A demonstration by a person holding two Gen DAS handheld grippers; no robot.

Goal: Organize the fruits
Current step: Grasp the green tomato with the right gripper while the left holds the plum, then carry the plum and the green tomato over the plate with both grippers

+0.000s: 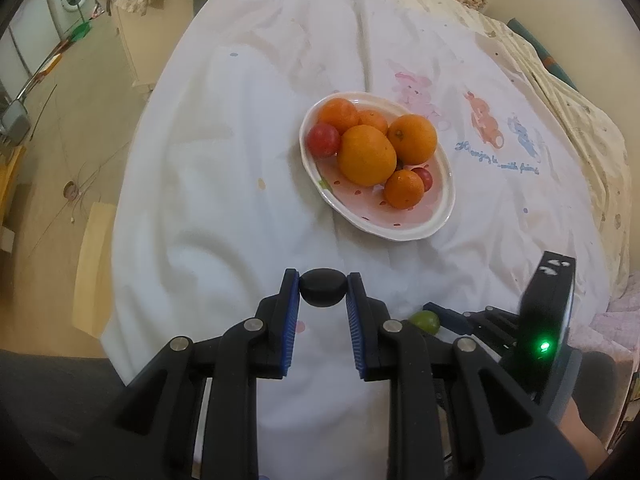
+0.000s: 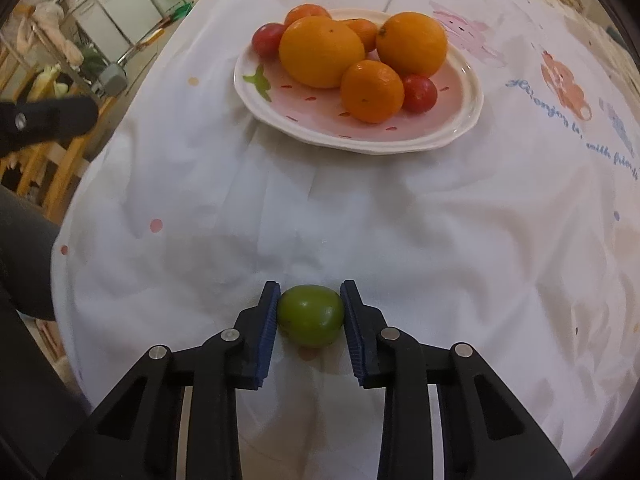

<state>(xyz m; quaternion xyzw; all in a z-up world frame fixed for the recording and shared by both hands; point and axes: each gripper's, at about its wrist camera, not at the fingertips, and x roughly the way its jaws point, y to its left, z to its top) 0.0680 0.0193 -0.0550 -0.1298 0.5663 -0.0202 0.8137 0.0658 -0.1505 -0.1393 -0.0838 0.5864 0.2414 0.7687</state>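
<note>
White bedsheet (image 2: pixel 360 220) carries a far fruit plate (image 2: pixel 460 128). Left gripper (image 1: pixel 323 290) jaws clamp a dark fruit (image 1: pixel 323 288); right gripper (image 2: pixel 310 312) jaws pinch a green fruit (image 2: pixel 310 314).

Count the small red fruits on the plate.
2: one red fruit at the plate's far left edge, the other at its right, beside the near small orange. More may hide behind the oranges.

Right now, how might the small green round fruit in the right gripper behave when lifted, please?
The small green round fruit looks smooth and glossy, so it may slip. Its rounded shape would probably roll if released on the white cloth. It seems light.
</note>
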